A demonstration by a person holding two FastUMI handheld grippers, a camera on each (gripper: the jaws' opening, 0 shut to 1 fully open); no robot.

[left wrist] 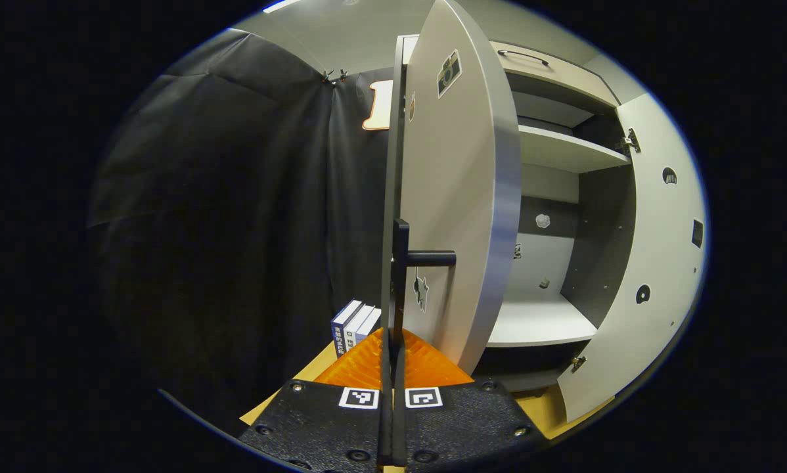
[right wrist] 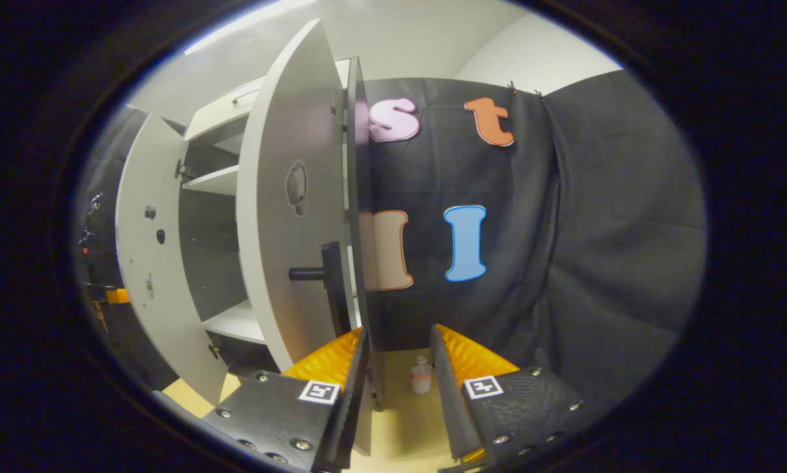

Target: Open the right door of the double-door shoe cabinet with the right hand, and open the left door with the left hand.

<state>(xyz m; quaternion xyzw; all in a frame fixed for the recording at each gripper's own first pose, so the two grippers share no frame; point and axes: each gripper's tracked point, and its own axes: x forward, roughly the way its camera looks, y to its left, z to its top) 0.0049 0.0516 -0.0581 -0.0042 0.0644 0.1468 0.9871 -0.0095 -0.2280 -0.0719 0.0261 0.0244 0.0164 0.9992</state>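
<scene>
The shoe cabinet (left wrist: pixel 564 151) stands with both doors swung out. In the left gripper view the left door (left wrist: pixel 459 197) is seen nearly edge-on. Its black bar handle (left wrist: pixel 400 263) runs down between the fingers of my left gripper (left wrist: pixel 393 341), which is shut on it. The right door (left wrist: pixel 656 263) hangs wide open beyond. In the right gripper view the right door (right wrist: pixel 295 217) and its black handle (right wrist: pixel 333 282) sit just left of my right gripper (right wrist: pixel 399 338). That gripper is open, and the door's edge (right wrist: pixel 362 263) stands by its left finger. The left door (right wrist: pixel 150 263) shows farther left.
Bare white shelves (left wrist: pixel 538 322) lie inside the cabinet, with a drawer (left wrist: pixel 523 58) above. Several books (left wrist: pixel 354 325) stand on the wooden floor by the black cloth wall. A small bottle (right wrist: pixel 421 376) stands on the floor ahead of the right gripper.
</scene>
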